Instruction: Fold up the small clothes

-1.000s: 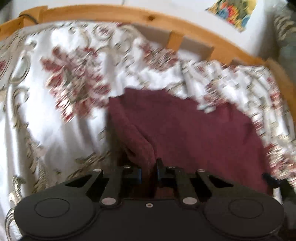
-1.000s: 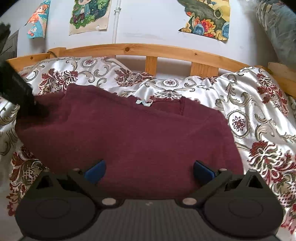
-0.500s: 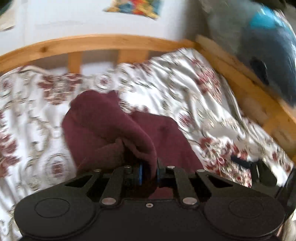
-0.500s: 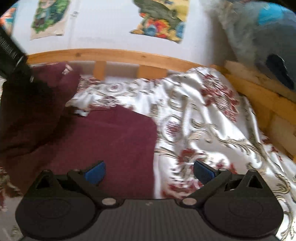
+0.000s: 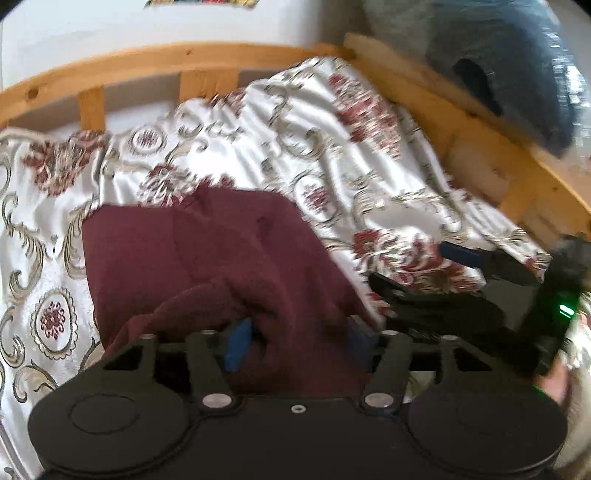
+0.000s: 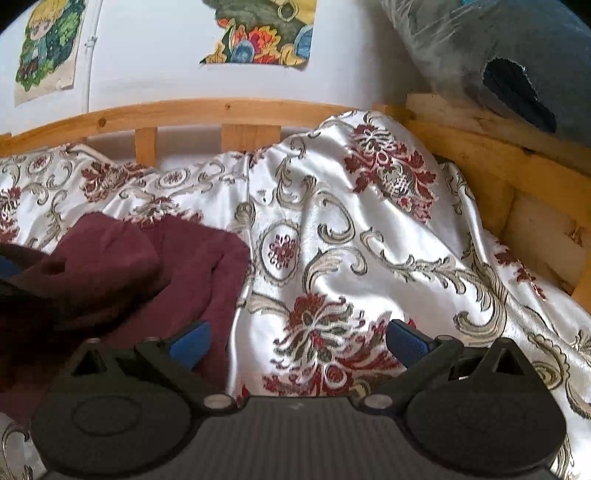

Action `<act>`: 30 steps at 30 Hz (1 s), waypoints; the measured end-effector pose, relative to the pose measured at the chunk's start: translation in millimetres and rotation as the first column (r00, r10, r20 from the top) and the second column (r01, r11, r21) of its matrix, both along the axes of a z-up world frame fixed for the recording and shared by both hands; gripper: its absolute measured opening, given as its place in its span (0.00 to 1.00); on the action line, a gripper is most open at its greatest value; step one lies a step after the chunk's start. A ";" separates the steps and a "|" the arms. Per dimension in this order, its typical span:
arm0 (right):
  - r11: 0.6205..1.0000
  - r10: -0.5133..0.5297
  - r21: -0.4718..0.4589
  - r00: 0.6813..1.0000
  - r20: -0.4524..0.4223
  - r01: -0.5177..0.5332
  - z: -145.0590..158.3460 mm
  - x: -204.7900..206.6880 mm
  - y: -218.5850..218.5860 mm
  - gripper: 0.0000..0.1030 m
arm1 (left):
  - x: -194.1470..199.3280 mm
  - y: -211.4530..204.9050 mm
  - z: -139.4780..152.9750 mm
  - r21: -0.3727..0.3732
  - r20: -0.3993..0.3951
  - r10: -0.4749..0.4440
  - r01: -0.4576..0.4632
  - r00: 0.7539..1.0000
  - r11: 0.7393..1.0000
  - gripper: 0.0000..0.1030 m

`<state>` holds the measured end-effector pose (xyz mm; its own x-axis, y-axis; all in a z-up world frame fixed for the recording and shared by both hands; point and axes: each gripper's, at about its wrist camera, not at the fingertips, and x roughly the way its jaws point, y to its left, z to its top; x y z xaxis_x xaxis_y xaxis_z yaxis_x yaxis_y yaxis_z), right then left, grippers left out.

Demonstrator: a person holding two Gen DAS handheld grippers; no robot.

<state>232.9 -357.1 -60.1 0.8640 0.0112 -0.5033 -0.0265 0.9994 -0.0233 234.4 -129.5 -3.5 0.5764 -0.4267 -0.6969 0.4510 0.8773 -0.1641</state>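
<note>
A maroon knit garment [image 5: 207, 258] lies folded over on the floral bedspread [image 5: 332, 147]. My left gripper [image 5: 295, 343] is open, its blue pads apart, with a raised fold of the garment lying loose between them. In the right wrist view the garment [image 6: 155, 273] sits at the left, doubled over. My right gripper [image 6: 295, 343] is open and empty above bare bedspread [image 6: 351, 240], just right of the garment's edge. It also shows in the left wrist view [image 5: 461, 295] at the right.
A wooden bed rail [image 6: 221, 110] runs along the back and a wooden side board [image 6: 498, 162] along the right. A grey-blue bundle [image 6: 517, 48] rests on the right board. Posters [image 6: 258, 29] hang on the white wall.
My left gripper carried a fold of the garment over to the right, then opened and let it go. My right gripper moved right, off the garment, staying open.
</note>
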 end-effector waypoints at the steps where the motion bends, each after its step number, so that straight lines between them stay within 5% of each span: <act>1: 1.000 -0.001 0.009 1.000 0.010 0.001 1.1 0.8 -1.3 1.00 | -7.6 -0.8 4.5 -0.004 0.025 -0.009 0.009 1.000 1.000 0.72; 5: 0.996 0.022 0.082 0.999 0.040 -0.026 4.8 2.5 -7.1 1.00 | -42.4 4.0 21.3 0.005 0.138 -0.024 0.023 0.990 1.000 0.85; 9: 0.968 0.107 0.217 0.990 0.092 -0.125 13.4 2.7 -9.2 1.00 | -64.7 18.1 22.4 0.084 0.249 0.051 -0.074 0.967 0.994 0.93; 12: 0.896 0.207 0.378 0.972 0.109 -0.233 18.0 13.4 -7.8 1.00 | -61.9 29.9 9.2 0.146 0.263 0.087 -0.128 0.961 0.981 0.95; 16: 0.725 0.350 0.614 0.935 0.061 -0.311 13.9 45.8 3.6 1.00 | -47.5 38.1 -16.3 0.221 0.232 0.088 -0.141 0.969 0.965 0.93; 19: 0.654 0.436 0.698 0.899 -0.032 -0.291 1.3 69.6 18.9 1.00 | -39.9 38.5 -31.7 0.284 0.214 0.059 -0.120 0.975 0.951 0.87; 22: 0.645 0.445 0.725 0.890 -0.098 -0.242 -11.9 84.6 28.0 1.00 | -34.6 38.0 -39.2 0.314 0.210 0.037 -0.103 0.977 0.944 0.82; 24: 0.641 0.434 0.736 0.894 -0.112 -0.219 -18.9 88.0 29.8 1.00 | -31.5 37.3 -42.2 0.319 0.201 0.031 -0.096 0.979 0.943 0.68; 27: 0.648 0.397 0.738 0.910 -0.115 -0.189 -25.0 86.1 28.0 0.90 | -32.1 37.2 -43.1 0.332 0.219 0.035 -0.108 0.975 0.937 0.48; 30: 0.668 0.371 0.721 0.922 -0.108 -0.184 -28.8 81.2 27.2 0.61 | -34.7 36.1 -42.8 0.323 0.219 0.023 -0.095 0.975 0.942 0.38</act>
<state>314.1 -329.8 -89.0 0.6243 0.6523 -0.4298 -0.2167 0.6732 0.7069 199.7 -93.3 -46.3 0.7413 -0.1547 -0.6531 0.3895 0.8916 0.2309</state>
